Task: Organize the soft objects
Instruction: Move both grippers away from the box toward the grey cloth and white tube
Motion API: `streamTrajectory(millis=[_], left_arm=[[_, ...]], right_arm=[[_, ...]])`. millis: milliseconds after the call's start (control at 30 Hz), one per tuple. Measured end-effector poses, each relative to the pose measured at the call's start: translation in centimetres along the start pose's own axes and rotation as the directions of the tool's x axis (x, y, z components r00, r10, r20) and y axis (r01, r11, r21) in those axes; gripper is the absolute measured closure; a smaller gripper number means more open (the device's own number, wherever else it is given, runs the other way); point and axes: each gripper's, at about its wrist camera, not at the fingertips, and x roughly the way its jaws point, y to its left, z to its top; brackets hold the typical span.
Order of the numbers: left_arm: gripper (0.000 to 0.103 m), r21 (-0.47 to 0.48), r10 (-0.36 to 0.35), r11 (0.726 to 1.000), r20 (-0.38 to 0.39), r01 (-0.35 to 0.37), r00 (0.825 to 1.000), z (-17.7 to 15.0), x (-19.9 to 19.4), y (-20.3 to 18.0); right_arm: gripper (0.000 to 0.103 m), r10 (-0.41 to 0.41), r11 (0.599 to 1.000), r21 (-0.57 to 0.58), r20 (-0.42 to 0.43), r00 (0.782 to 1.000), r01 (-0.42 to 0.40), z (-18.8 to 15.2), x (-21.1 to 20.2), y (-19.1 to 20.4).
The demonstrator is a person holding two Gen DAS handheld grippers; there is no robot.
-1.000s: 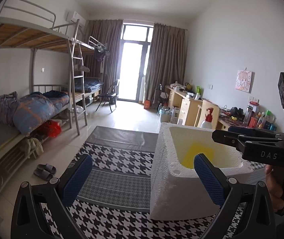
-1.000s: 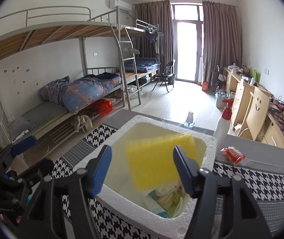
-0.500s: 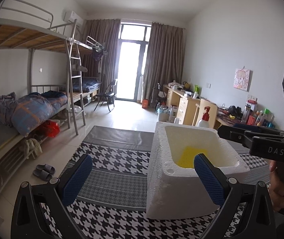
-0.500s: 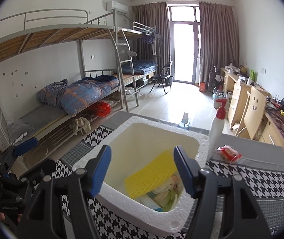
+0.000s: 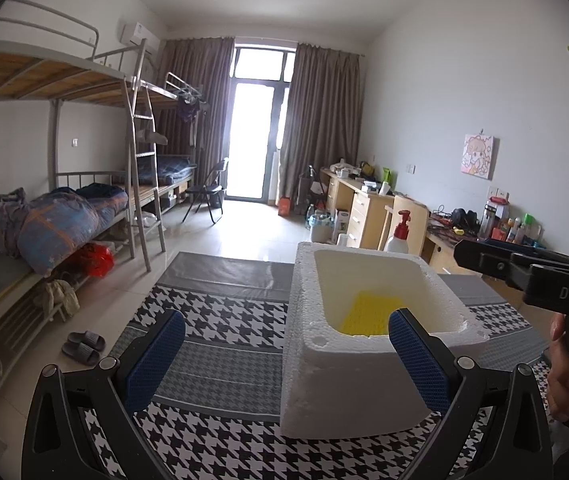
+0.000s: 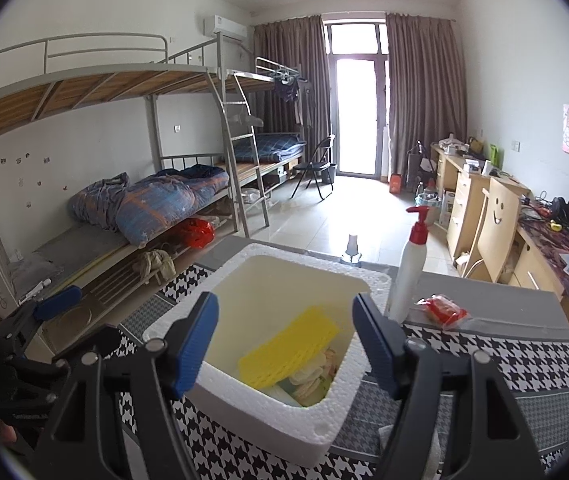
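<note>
Yellow sponge (image 6: 290, 346) down inside the white foam box (image 6: 220, 384), resting on soft items. Right hand-held gripper (image 6: 286, 344) just spreading, empty, above it. Left hand-held gripper (image 5: 286, 354) spread wide, holding nothing.

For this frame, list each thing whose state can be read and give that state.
left gripper: open, empty
right gripper: open, empty, jaws have just been opening
foam box: lidless, upright on the mat
yellow sponge: inside the box, tilted on other soft items
pump bottle: upright beside the box
red packet: lying on the mat, outside the box
</note>
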Motion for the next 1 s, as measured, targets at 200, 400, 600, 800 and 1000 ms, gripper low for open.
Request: streamTrajectory(millis=[200, 400, 600, 800, 1000], left_arm=[[0.001, 0.011, -0.008, 1.0, -0.003, 0.008, 1.0, -0.1, -0.2, -0.3], [0.001, 0.027, -0.014, 1.0, -0.004, 0.014, 1.0, -0.1, -0.2, -1.1], [0.001, 0.04, -0.032, 0.999, -0.002, 0.032, 0.999, 0.0, -0.4, -1.7], [0.001, 0.05, -0.056, 0.997, 0.001, 0.056, 0.998, 0.1, -0.5, -2.3], [0.001, 0.048, -0.076, 0.996, 0.005, 0.076, 0.997, 0.1, -0.7, -2.8]], right_arm=[[0.013, -0.015, 1.0, 0.023, 0.038, 0.999, 0.014, -0.2, -0.9, -0.6], [0.009, -0.017, 0.999, 0.042, 0.059, 0.998, 0.014, -0.4, -1.3, -1.4], [0.009, -0.044, 0.998, 0.04, 0.077, 0.996, 0.041, -0.8, -2.0, -1.5], [0.009, -0.07, 0.996, 0.06, 0.095, 0.993, 0.064, -1.3, -3.1, -2.1], [0.009, -0.097, 0.993, 0.076, 0.103, 0.99, 0.09, -1.4, -3.9, -2.7]])
